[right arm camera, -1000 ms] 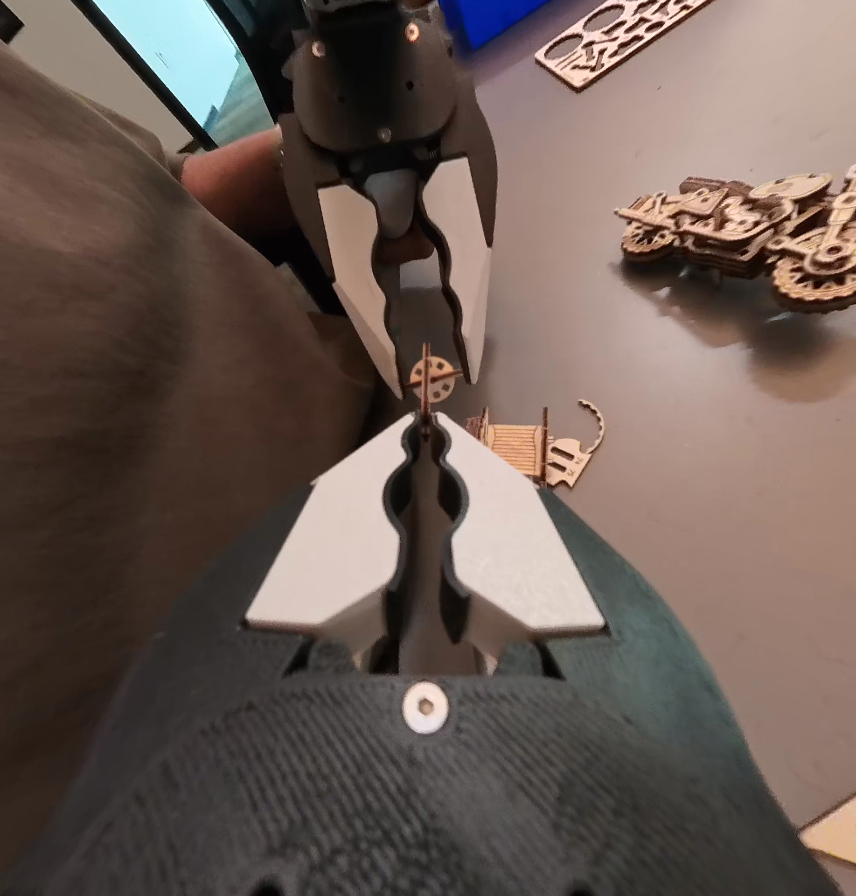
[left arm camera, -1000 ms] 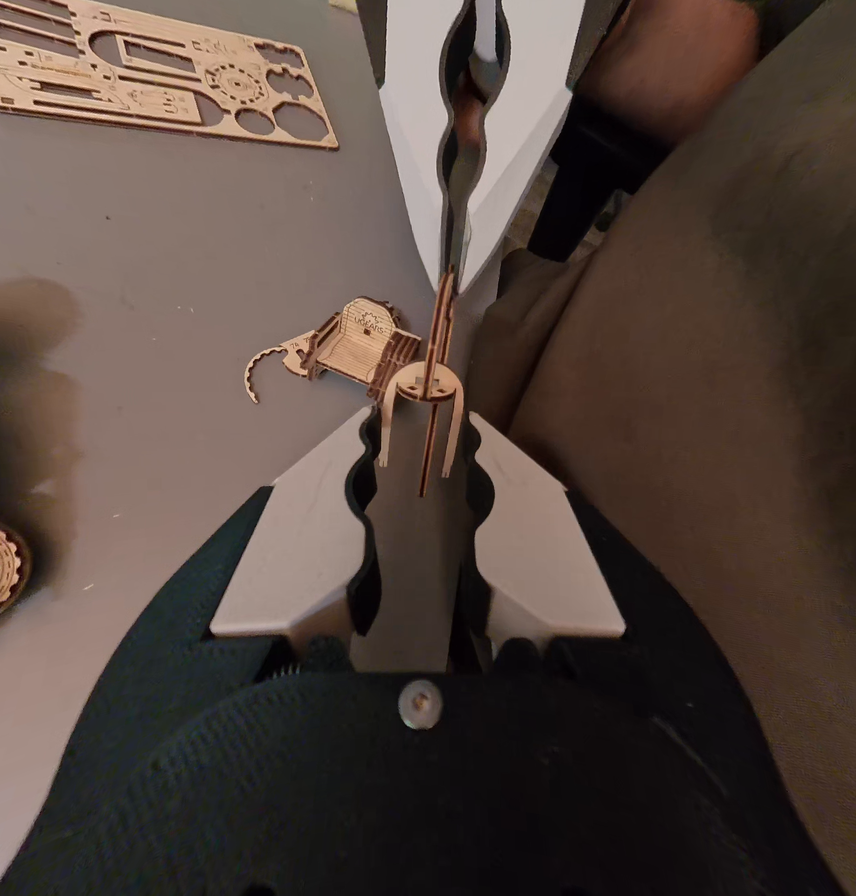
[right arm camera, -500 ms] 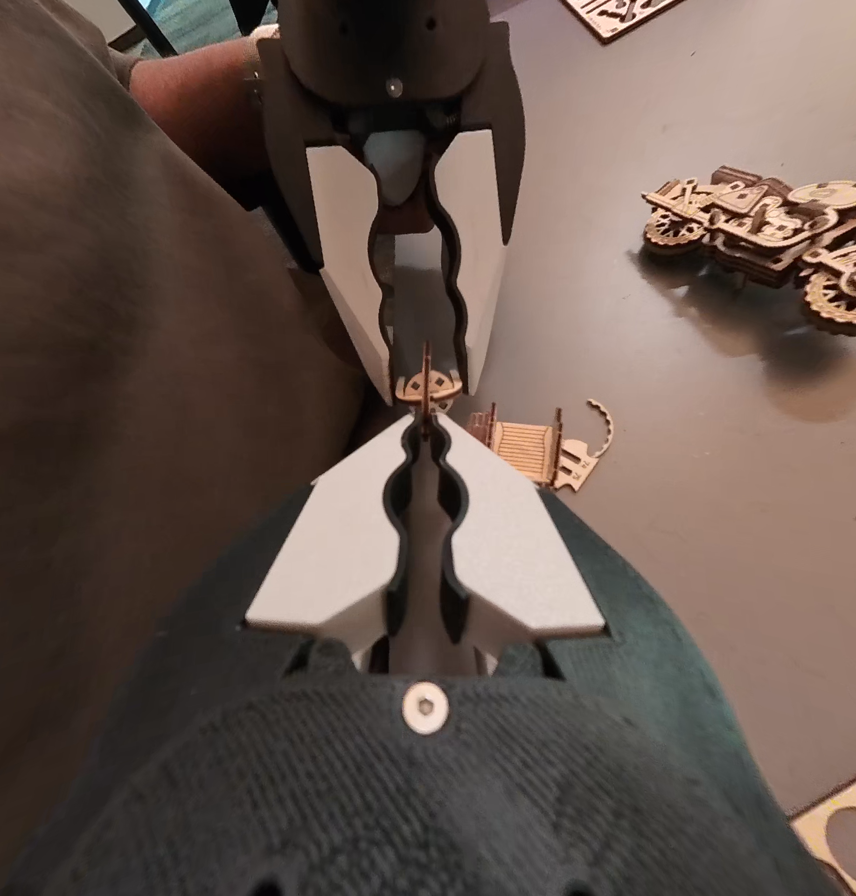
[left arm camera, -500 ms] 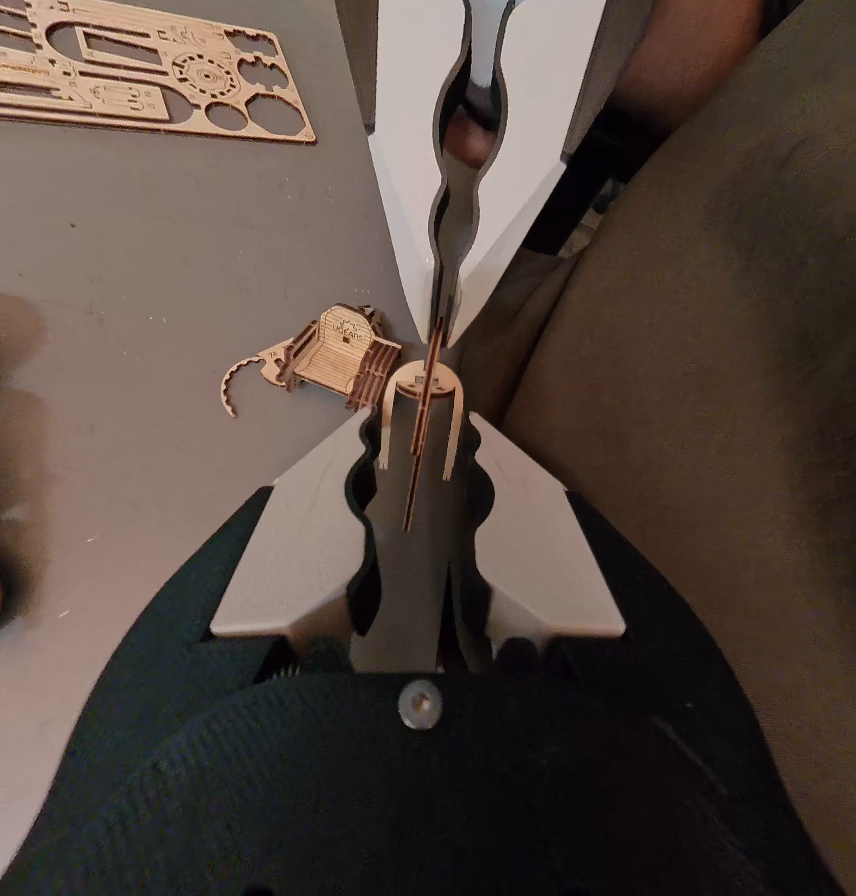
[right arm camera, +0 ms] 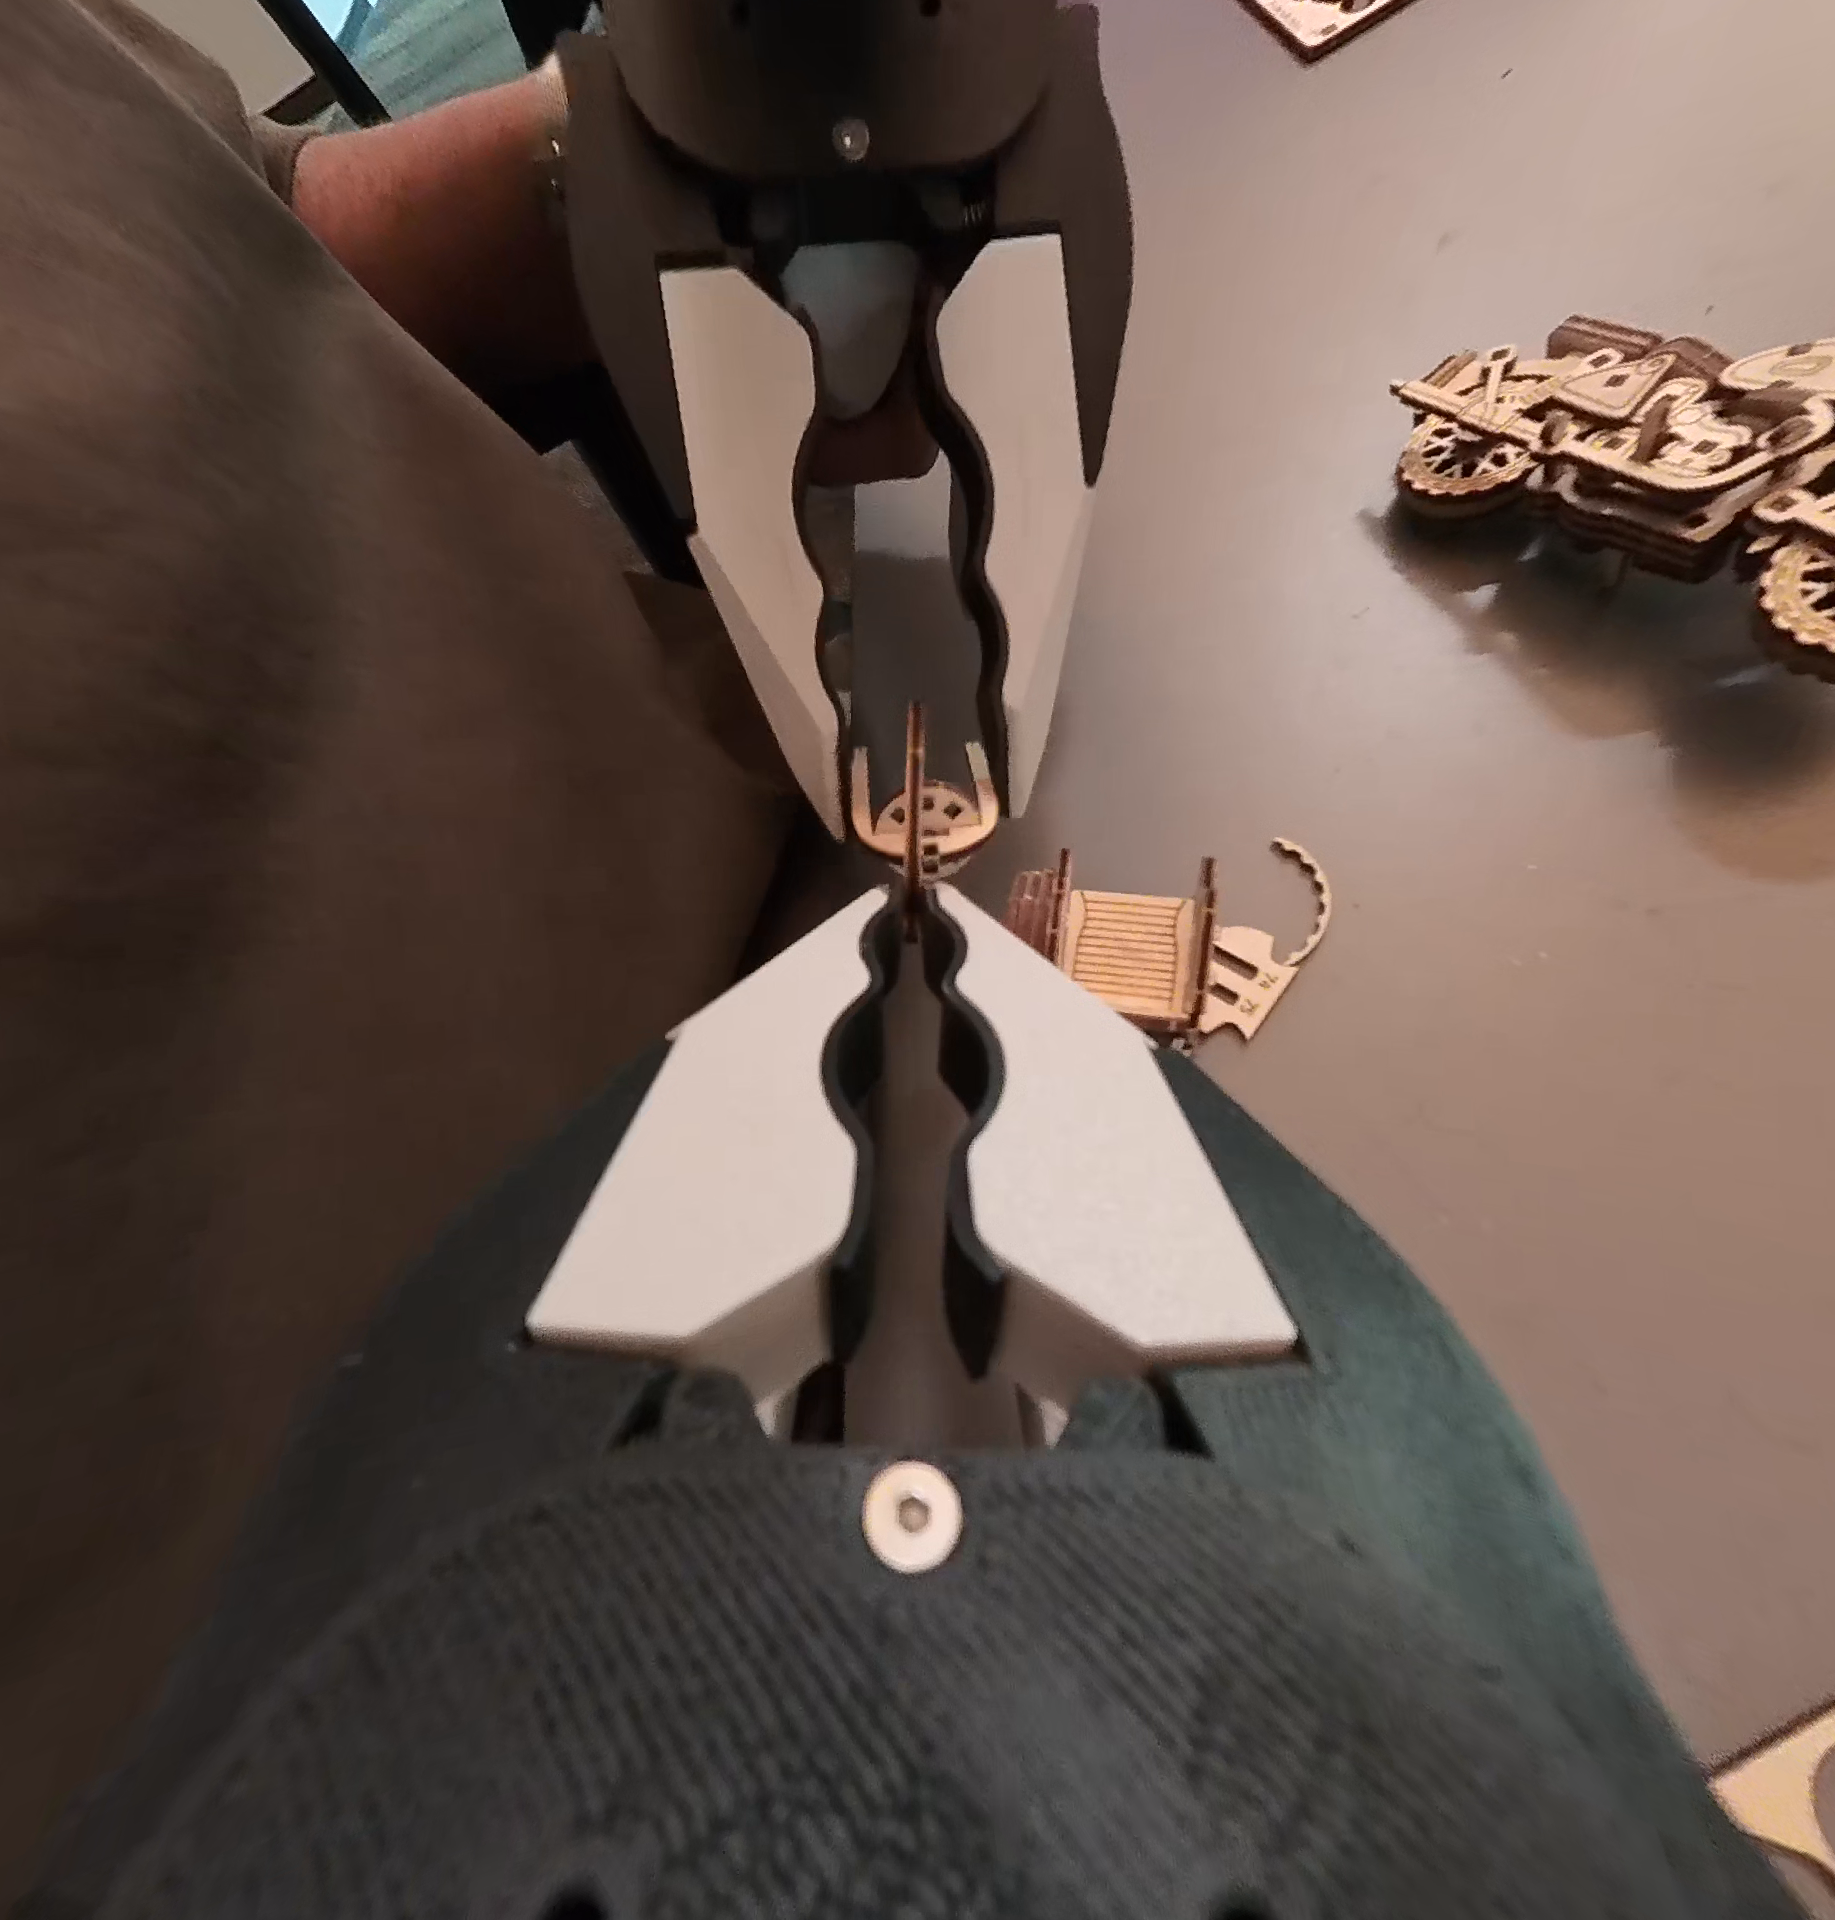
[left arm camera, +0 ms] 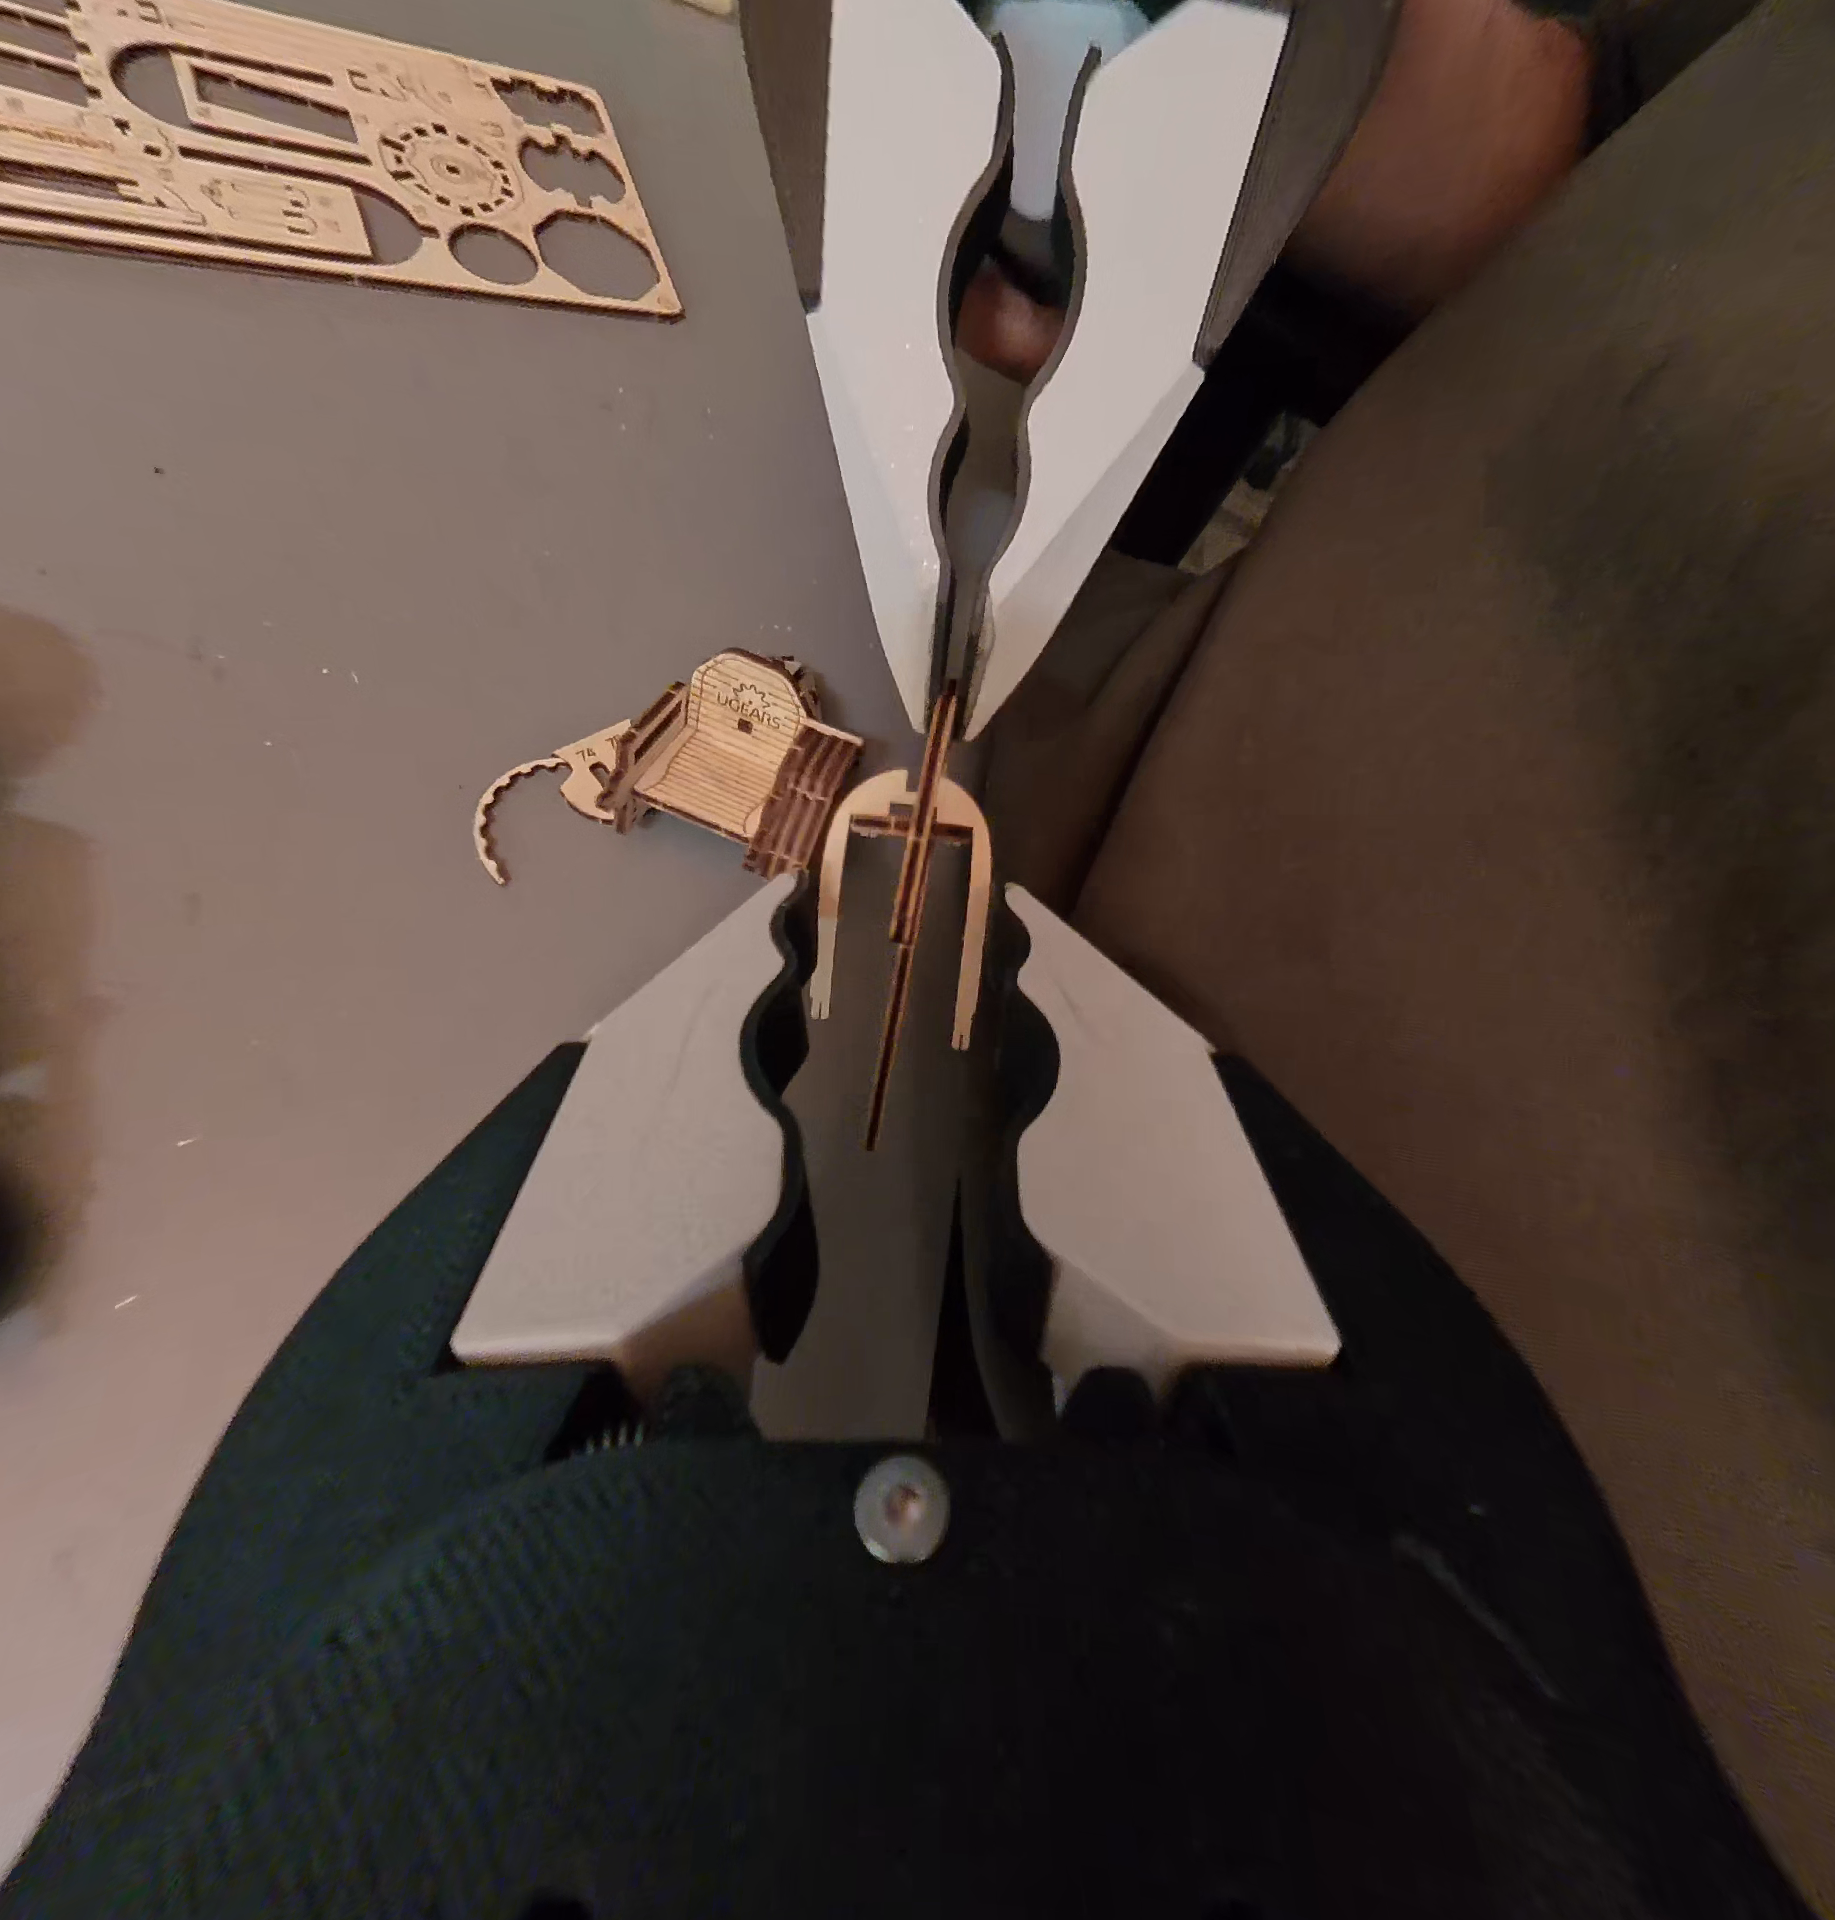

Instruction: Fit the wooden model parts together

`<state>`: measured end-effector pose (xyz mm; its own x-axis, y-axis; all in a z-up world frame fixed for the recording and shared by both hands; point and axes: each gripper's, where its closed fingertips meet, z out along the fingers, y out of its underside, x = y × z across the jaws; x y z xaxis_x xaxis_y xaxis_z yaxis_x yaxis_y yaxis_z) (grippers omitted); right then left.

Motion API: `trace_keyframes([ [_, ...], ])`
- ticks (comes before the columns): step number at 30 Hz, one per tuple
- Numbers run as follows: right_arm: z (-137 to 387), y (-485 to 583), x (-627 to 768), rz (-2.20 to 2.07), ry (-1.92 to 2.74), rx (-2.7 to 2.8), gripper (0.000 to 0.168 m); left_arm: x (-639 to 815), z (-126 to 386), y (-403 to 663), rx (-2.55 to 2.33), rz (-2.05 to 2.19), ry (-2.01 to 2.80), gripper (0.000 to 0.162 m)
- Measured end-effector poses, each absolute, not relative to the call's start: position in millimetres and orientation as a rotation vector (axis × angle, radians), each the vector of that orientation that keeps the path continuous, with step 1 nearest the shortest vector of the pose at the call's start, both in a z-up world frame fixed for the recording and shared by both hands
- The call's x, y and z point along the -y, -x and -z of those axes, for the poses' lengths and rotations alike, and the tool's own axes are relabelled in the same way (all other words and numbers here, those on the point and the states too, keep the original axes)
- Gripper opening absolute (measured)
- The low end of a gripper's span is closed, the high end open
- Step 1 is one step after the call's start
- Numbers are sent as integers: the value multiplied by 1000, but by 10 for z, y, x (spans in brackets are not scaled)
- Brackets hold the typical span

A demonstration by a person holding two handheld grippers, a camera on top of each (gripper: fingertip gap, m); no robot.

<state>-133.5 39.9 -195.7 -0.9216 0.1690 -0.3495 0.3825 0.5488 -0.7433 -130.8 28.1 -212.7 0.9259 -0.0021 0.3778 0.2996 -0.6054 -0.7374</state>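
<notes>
Holding the U-shaped wooden piece (left arm camera: 905, 831) by its two legs, the left gripper (left arm camera: 897, 894) stays clamped on it at the tips, while the right gripper (right arm camera: 908, 902) pinches the end of a thin wooden strip (left arm camera: 908, 914) that passes through the slot in the piece's curved top. Both parts hang in the air above the edge of the grey table (left arm camera: 269, 520), close to the person's lap.

The likeliest trouble, I judge, is the strip binding in the slot: it looks slightly tilted against the U-piece, and pushing on at that angle could snap so thin a part or spread the legs. The right grip covers only the strip's very end, so a twist could let it pivot or slip free, and a dropped part could fall off the table's edge. The small wooden seat assembly (left arm camera: 726, 769) lies just beside the work; a sweep of either gripper could knock it.
</notes>
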Motion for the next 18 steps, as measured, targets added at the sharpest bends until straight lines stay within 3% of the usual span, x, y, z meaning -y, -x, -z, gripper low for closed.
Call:
trace_keyframes([
  [18,1947,1337,-369,1326,-450,-2548,1,-326,2163,1223,178,442,2216,31],
])
